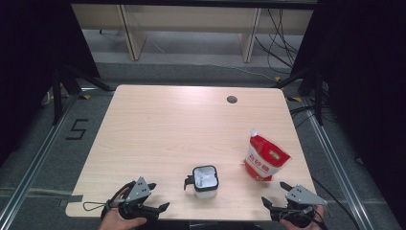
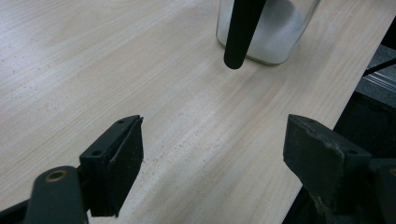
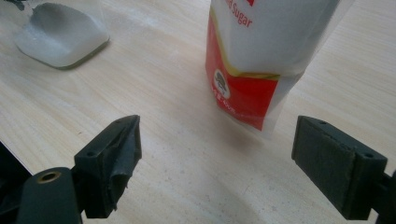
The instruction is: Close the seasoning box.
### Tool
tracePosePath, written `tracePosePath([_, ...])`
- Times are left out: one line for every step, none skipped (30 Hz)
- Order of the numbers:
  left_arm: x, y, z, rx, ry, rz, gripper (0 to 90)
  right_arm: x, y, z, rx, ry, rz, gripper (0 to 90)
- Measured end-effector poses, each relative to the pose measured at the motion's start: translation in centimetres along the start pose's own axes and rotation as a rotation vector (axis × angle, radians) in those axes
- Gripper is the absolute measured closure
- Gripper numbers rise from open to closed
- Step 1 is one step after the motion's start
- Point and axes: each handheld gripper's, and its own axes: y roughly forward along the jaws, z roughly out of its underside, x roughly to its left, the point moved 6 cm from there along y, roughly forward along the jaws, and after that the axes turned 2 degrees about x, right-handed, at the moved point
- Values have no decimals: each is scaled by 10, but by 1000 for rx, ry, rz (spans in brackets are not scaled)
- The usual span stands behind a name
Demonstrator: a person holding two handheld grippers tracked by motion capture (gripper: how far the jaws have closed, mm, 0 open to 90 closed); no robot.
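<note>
A clear jar [image 1: 206, 181] with white grains inside and a black rim stands near the table's front edge; a black flap hangs at its left side. In the left gripper view the jar [image 2: 275, 32] is ahead, with the black flap [image 2: 240, 32] hanging in front of it. A red and white sugar pouch [image 1: 265, 157] stands upright to the jar's right, close ahead in the right gripper view [image 3: 261, 56]. My left gripper [image 1: 159, 195] is open and empty, left of the jar [image 2: 212, 154]. My right gripper [image 1: 274, 192] is open and empty, just in front of the pouch [image 3: 217, 154].
The light wooden table [image 1: 167, 124] has a dark round hole [image 1: 232, 99] near its far edge. Both grippers sit at the table's front edge. Dark curtains and metal stands flank the table; cables lie on the floor at the right.
</note>
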Motion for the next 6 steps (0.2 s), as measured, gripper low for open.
tracePosePath([1, 0, 0, -1, 13, 0, 197, -1, 2, -1, -15, -15, -5, 167])
tracePosePath([0, 0, 0, -1, -7, 5, 196, -5, 3, -2, -31, -57, -5, 166])
tracePosePath([0, 0, 0, -1, -7, 5, 195, -5, 3, -2, -31, -57, -5, 166])
tracePosePath([1, 1, 0, -3, -4, -5, 195, -6, 3, -2, -28, -62, 2, 163])
tracePosePath([1, 1, 0, -3, -4, -5, 194, -6, 3, -1, -22, -59, 5, 163])
tracePosePath([1, 1, 0, -1, 8, 0, 193, -5, 4, 0, -10, -42, -7, 163])
